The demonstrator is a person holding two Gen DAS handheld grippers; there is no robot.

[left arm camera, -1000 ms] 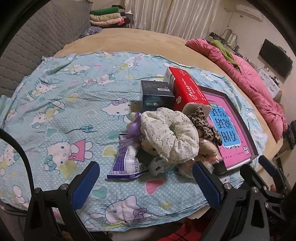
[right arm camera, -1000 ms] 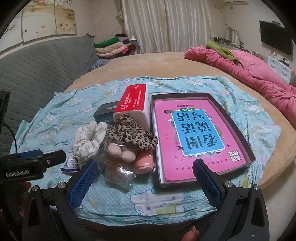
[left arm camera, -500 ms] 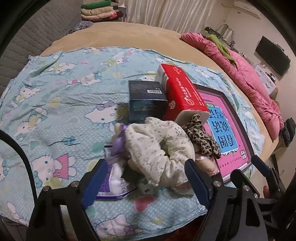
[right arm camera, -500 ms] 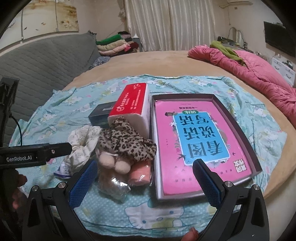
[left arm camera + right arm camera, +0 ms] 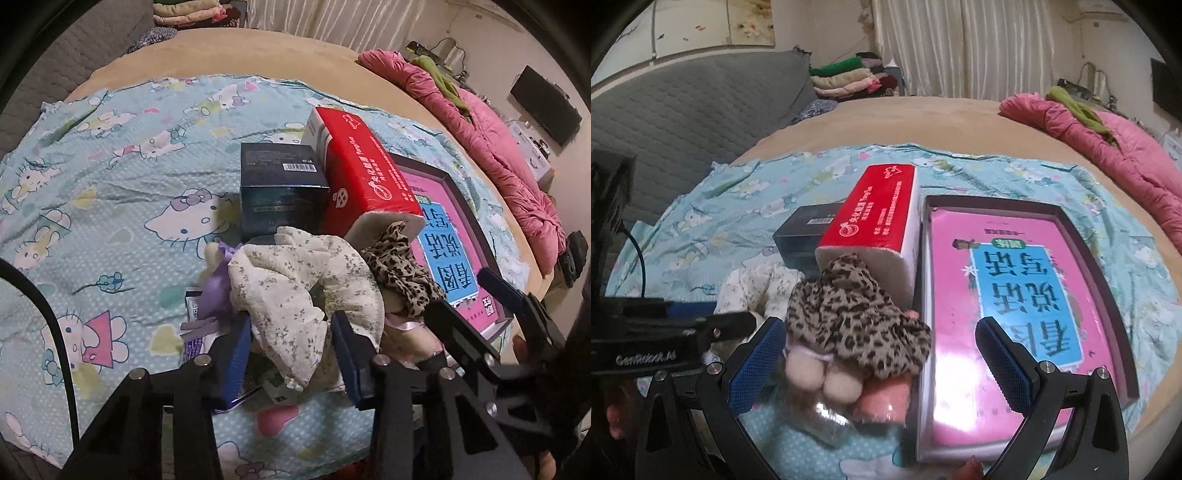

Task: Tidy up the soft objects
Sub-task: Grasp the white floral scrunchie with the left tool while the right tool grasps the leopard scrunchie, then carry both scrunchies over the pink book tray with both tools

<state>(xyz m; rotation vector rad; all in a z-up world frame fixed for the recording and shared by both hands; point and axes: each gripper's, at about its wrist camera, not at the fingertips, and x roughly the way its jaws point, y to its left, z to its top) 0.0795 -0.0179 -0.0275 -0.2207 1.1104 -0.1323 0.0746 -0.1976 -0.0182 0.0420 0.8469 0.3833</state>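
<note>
A cream floral scrunchie [image 5: 295, 291] lies on a pile of soft things on the Hello Kitty sheet [image 5: 110, 184]. My left gripper [image 5: 291, 354] is shut on its near edge. It also shows in the right wrist view [image 5: 757, 291]. A leopard-print scrunchie [image 5: 857, 321] lies beside it over pink pom-pom plush pieces [image 5: 827, 376]. A purple ribbon piece [image 5: 216, 291] and a printed packet [image 5: 194, 332] lie under the pile. My right gripper [image 5: 879, 365] is open, its fingers either side of the leopard scrunchie and the tray edge.
A red tissue pack [image 5: 875, 214] and a dark box [image 5: 280, 184] stand behind the pile. A dark tray [image 5: 1108, 295] holding a pink book [image 5: 1015, 295] lies to the right. A pink quilt [image 5: 1126, 147] and folded clothes [image 5: 849, 77] lie farther back.
My left gripper moved forward onto the pile and closed on the floral scrunchie. My right gripper moved closer to the leopard scrunchie and stayed open.
</note>
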